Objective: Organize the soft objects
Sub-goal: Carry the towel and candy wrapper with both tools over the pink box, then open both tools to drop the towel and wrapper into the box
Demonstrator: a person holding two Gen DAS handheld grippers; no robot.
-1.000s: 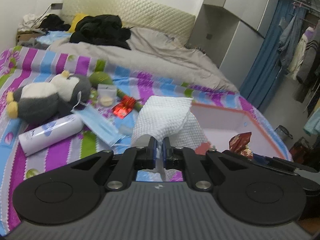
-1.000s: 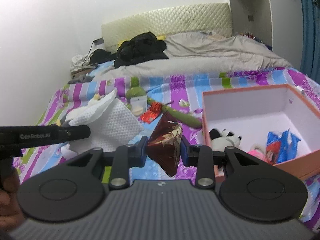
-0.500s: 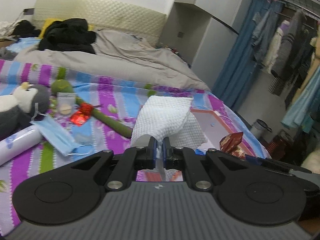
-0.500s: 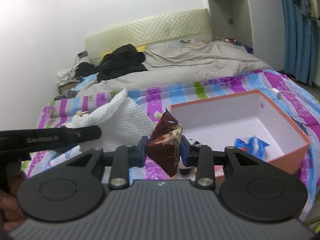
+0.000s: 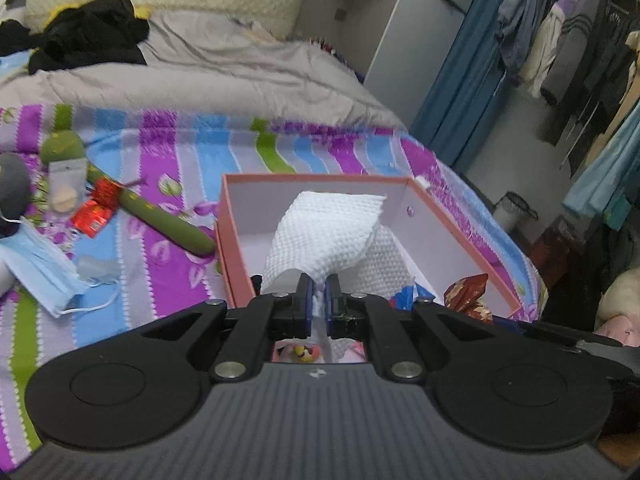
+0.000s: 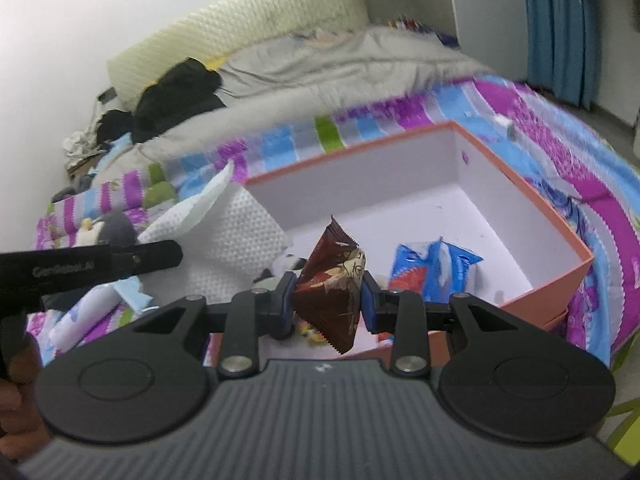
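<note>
Left gripper [image 5: 317,305] clamped tight on a white waffle-weave cloth [image 5: 326,232], which bunches up above the jaws at frame centre, over the open orange box [image 5: 234,248] w/ pale interior; right gripper [image 6: 329,307] pinching a dark brown snack packet [image 6: 334,284] by its sides, packet hanging low-centre of frame, in front of the box's near-left part. Box sits on a striped purple/blue/green bedspread [image 5: 168,132]; inside it, right wrist view, a blue-and-white wrapper [image 6: 434,270] lies right of the packet. Left wrist view, left of the box: green plush stick [image 5: 160,222], red foil wrapper [image 5: 96,208], blue face mask [image 5: 38,266] at the left edge. Grey duvet [image 5: 224,76] and black clothing [image 5: 86,36] toward upper left. In right wrist view the cloth shows mid-left, w/ the left gripper's black arm crossing the left edge; a grey plush toy [image 6: 110,229] just behind it.
</note>
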